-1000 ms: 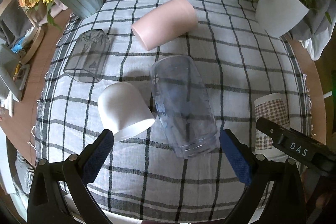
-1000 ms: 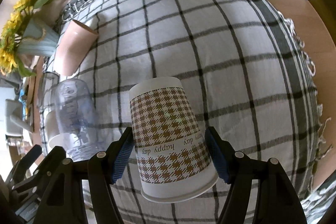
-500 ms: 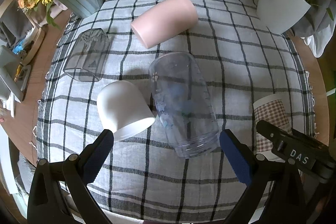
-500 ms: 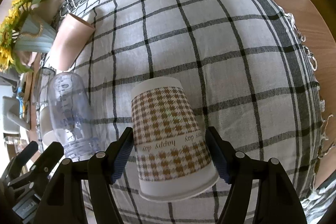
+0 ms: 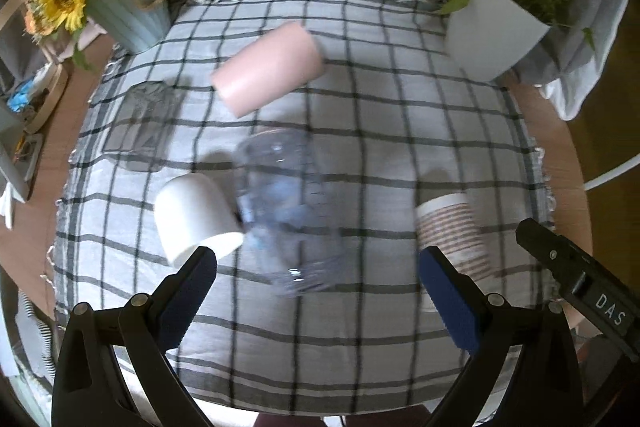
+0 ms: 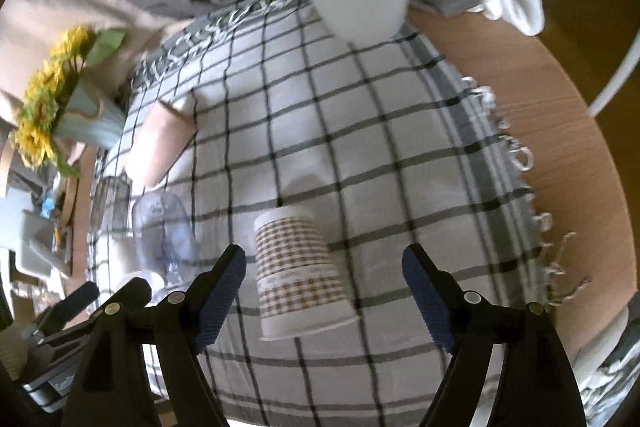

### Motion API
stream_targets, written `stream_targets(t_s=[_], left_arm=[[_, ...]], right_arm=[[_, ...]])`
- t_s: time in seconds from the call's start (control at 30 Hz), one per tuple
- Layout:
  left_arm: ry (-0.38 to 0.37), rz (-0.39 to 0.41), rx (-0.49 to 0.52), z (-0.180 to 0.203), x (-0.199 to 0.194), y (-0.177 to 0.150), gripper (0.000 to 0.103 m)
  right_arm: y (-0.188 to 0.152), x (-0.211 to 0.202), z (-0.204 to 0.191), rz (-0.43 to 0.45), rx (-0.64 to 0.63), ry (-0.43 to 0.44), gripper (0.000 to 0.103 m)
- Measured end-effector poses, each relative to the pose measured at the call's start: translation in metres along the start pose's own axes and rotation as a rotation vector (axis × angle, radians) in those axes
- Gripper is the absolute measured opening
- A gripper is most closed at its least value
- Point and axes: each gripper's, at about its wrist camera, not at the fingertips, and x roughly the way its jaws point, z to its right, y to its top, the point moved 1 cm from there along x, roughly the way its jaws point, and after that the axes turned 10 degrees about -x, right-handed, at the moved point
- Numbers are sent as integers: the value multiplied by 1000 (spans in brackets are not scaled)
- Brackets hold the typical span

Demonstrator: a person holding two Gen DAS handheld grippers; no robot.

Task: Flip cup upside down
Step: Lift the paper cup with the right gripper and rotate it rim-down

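A brown houndstooth paper cup stands upside down on the checked cloth, rim down, just ahead of my right gripper, which is open and clear of it. The cup also shows at the right in the left wrist view. My left gripper is open and empty, held back from a clear plastic cup that lies on its side. A white cup stands upside down left of it. A pink cup and a smoky glass lie further back.
A sunflower vase stands at the back left and a white plant pot at the back right. The checked cloth covers a round wooden table. Clutter sits off the left edge.
My right gripper has opened and let go of the houndstooth cup, which now stands on the cloth. Both grippers have pulled back and upward.
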Motion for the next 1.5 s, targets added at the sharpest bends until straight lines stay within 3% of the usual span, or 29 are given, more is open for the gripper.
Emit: stream_targets(t_s=[0.5, 1.07, 1.2, 1.43, 1.5], left_arm=[[-65, -38, 37, 65, 15, -3, 103], [-90, -220, 14, 94, 85, 9, 102], [-92, -250, -8, 94, 96, 14, 99], [-85, -291, -26, 95, 109, 17, 82], [-79, -296, -29, 94, 112, 17, 82]], right_arm=[[0, -26, 63, 12, 51, -48, 80], [5, 13, 106, -78, 127, -42, 80], [8, 20, 109, -92, 141, -32, 80], [14, 27, 112, -108, 137, -27, 80], [15, 30, 112, -113, 136, -28, 80]])
